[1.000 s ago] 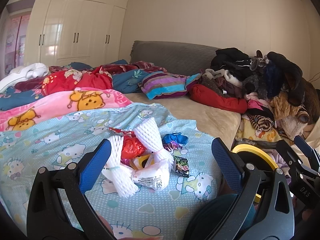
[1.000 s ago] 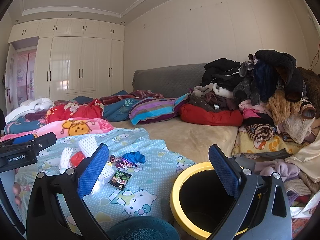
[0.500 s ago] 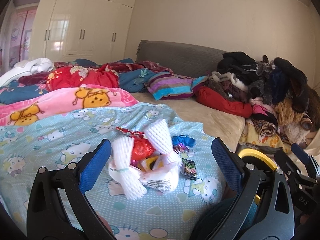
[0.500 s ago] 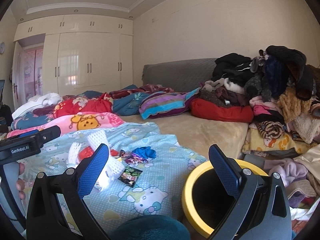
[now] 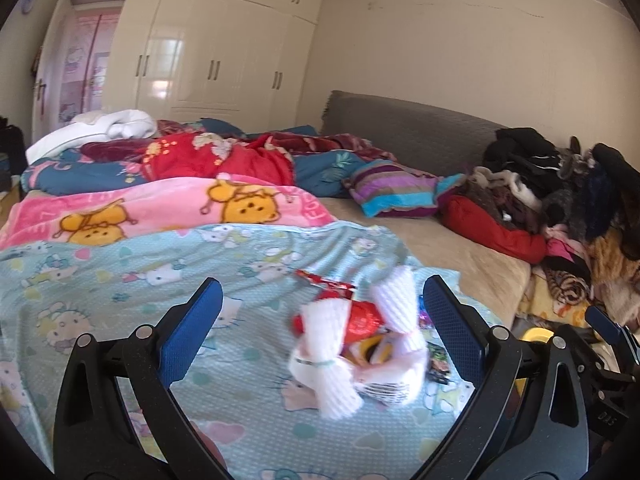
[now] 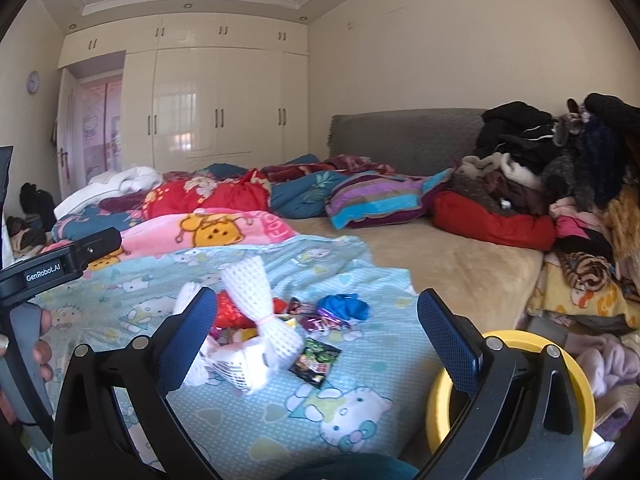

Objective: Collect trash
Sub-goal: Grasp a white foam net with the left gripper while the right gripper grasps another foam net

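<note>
Near the bed's front edge, on the blue blanket (image 6: 360,392), sits the trash pile (image 5: 360,344), dead ahead of the left tongs (image 5: 320,320). Both tongs spread, empty; right tongs (image 6: 316,328) sit closer to the yellow bin (image 6: 436,404).

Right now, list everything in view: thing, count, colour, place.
Foam fruit nets: several, white, in the trash pile on the sheet.
Wrappers: several, red, dark and purple, in and beside the pile.
Crumpled bag: one, blue, behind the wrappers.
Bin: one, yellow rim, beside the bed, lower right.
Sheet: one, light blue cartoon print, on the bed.
Blankets: several, pink, red, blue, far left.
Pillow: one, striped purple, by the headboard.
Clothes heap: one, mixed, right.
Wardrobe: one, cream, back wall.
Left gripper: open, over the pile.
Right gripper: open.
</note>
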Action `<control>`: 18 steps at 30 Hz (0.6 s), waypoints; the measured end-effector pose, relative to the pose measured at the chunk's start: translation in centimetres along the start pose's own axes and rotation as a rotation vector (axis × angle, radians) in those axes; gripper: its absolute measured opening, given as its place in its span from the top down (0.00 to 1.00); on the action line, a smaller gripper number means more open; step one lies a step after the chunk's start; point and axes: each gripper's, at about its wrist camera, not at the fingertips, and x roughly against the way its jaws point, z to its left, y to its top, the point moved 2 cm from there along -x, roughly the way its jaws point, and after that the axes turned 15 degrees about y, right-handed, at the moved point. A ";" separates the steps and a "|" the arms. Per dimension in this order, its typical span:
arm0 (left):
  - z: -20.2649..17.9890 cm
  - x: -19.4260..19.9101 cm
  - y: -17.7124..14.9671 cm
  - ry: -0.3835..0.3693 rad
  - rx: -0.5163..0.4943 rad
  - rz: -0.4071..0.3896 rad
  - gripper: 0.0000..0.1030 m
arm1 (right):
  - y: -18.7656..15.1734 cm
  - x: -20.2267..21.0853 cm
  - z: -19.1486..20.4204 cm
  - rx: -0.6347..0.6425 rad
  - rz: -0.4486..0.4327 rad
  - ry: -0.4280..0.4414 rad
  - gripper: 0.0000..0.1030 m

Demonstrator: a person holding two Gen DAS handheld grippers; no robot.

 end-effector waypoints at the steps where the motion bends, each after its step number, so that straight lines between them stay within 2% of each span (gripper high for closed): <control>1: 0.3 -0.2 0.1 0.008 0.004 0.007 0.11 | 0.1 -0.4 0.2 0.004 0.003 0.008 0.06; 7: 1.8 -2.5 -0.2 0.039 0.002 0.071 0.11 | 1.0 -3.5 0.5 0.013 0.061 0.100 0.06; 11: 2.4 -4.0 -1.0 0.023 0.010 0.120 0.11 | 1.1 -6.1 -0.1 -0.011 0.125 0.157 0.06; 13: 2.4 -4.8 -1.5 -0.004 0.005 0.150 0.11 | 1.1 -7.4 -0.2 0.009 0.153 0.169 0.06; 18: 1.8 -6.8 -2.4 -0.019 -0.027 0.204 0.11 | 0.3 -9.8 -0.5 0.061 0.213 0.187 0.06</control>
